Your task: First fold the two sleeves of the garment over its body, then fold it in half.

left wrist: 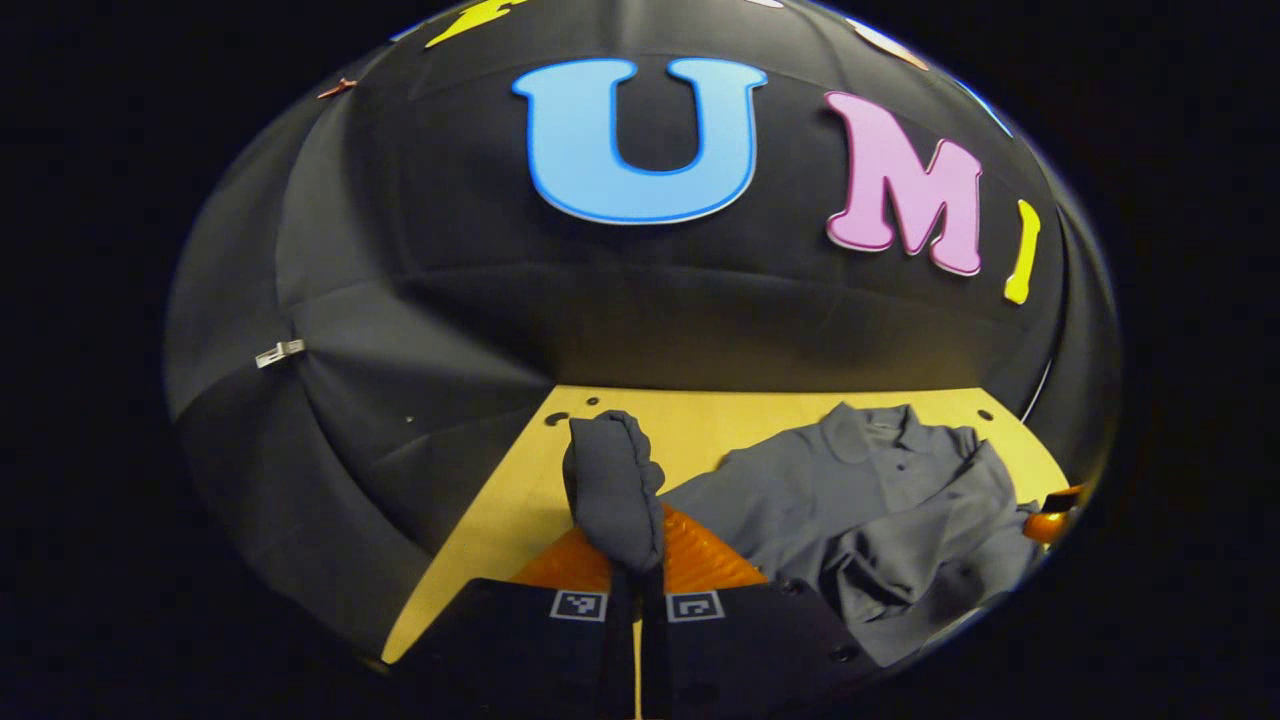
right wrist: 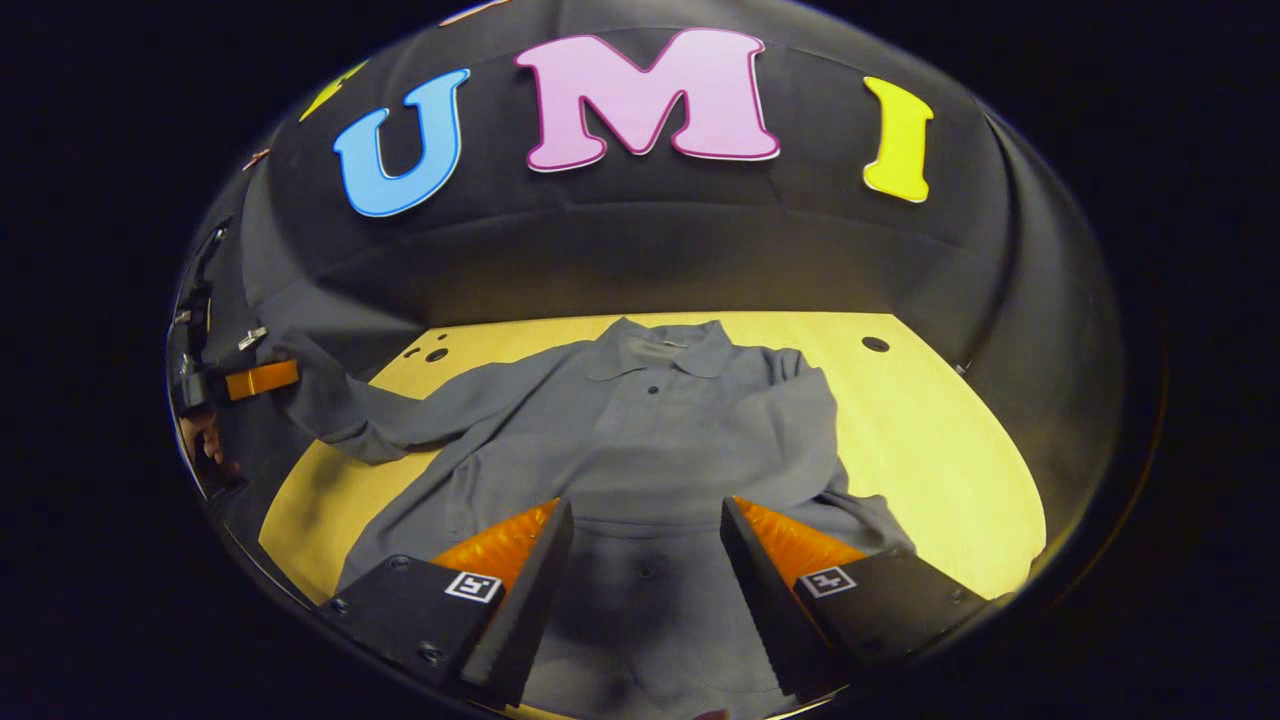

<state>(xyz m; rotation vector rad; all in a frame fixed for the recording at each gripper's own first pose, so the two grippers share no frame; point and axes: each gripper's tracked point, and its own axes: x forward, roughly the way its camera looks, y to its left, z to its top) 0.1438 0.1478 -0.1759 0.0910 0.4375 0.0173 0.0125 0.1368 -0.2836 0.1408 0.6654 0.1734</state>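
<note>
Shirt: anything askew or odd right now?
Mid-fold, nothing damaged. The shirt lies on the table, one sleeve folded over the body but rumpled. The left gripper is shut on the other sleeve, lifted off the table. The right gripper is open.

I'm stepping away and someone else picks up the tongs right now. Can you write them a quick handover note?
Left tongs: shut on the left sleeve, lifted off the table.
Right tongs: open, holding nothing, over the lower body of the grey shirt.
Shirt lies collar away, front up. The right sleeve already lies folded over the body.
Left to do: lay the held sleeve across the body, then fold the shirt in half.
</note>
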